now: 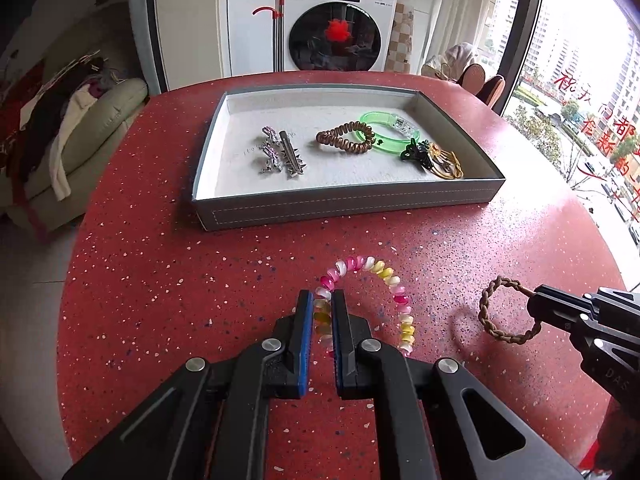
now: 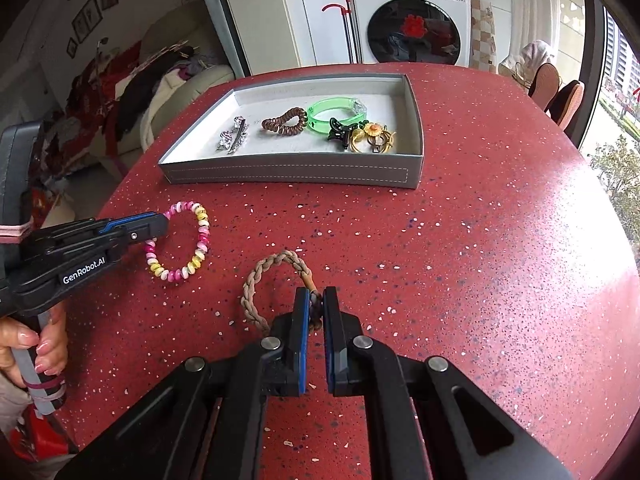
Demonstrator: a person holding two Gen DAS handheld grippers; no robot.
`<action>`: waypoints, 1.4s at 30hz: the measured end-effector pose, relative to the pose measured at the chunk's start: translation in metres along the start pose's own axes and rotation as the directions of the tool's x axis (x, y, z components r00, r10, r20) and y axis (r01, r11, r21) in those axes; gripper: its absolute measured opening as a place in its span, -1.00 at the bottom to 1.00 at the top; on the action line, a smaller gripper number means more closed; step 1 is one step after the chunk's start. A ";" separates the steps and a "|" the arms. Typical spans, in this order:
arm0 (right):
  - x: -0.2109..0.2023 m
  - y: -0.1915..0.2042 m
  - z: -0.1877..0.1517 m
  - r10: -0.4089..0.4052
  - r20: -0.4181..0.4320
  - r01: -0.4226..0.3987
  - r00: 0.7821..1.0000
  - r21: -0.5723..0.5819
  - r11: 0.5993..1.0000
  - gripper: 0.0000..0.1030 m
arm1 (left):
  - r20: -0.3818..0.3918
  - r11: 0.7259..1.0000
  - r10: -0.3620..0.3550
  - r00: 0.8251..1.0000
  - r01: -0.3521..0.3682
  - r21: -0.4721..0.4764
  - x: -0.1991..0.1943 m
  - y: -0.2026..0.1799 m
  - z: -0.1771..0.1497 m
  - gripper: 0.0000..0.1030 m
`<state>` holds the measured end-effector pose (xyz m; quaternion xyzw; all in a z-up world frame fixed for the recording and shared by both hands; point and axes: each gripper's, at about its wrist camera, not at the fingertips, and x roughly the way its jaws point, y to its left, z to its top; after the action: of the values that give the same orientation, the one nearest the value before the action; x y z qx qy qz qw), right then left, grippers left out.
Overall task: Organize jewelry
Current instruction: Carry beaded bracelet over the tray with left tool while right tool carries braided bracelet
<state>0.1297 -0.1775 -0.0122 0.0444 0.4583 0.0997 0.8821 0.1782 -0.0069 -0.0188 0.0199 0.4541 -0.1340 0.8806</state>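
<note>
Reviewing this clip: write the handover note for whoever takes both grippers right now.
Left gripper: shut on the pink-and-yellow spiral hair tie.
Right gripper: shut on the braided tan loop.
Both pieces are over the red table, in front of the grey tray.
Done: silver clips, brown spiral tie, green bangle, black claw clip and yellow flower piece lie in the tray.
Left: put both held pieces in the tray.

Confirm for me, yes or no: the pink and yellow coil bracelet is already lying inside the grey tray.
No, the coil bracelet is outside the tray, pinched in the left gripper over the red table.
</note>
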 end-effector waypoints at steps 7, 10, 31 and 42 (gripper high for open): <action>-0.004 -0.005 0.005 0.008 0.008 -0.009 1.000 0.034 0.999 -0.86 | 0.021 1.000 -0.007 1.000 0.007 -0.013 -0.008 0.006 0.004 -0.47; -0.007 -0.005 0.009 0.010 0.015 -0.011 1.000 0.038 0.999 -0.86 | 0.029 1.000 -0.011 1.000 0.012 -0.014 -0.011 0.007 0.007 -0.47; -0.007 -0.016 0.055 0.033 0.061 -0.038 0.998 0.085 0.996 -0.86 | 0.092 0.999 -0.031 0.995 0.034 -0.032 -0.022 0.016 0.051 -0.47; -0.002 -0.031 0.101 0.051 0.103 -0.063 0.993 0.119 0.991 -0.86 | 0.114 0.999 -0.019 0.993 0.022 -0.028 -0.017 0.016 0.086 -0.47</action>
<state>0.2152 -0.2069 0.0421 0.1160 0.4176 0.0944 0.8962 0.2415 -0.0009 0.0441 -0.0053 0.4054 -0.1373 0.9038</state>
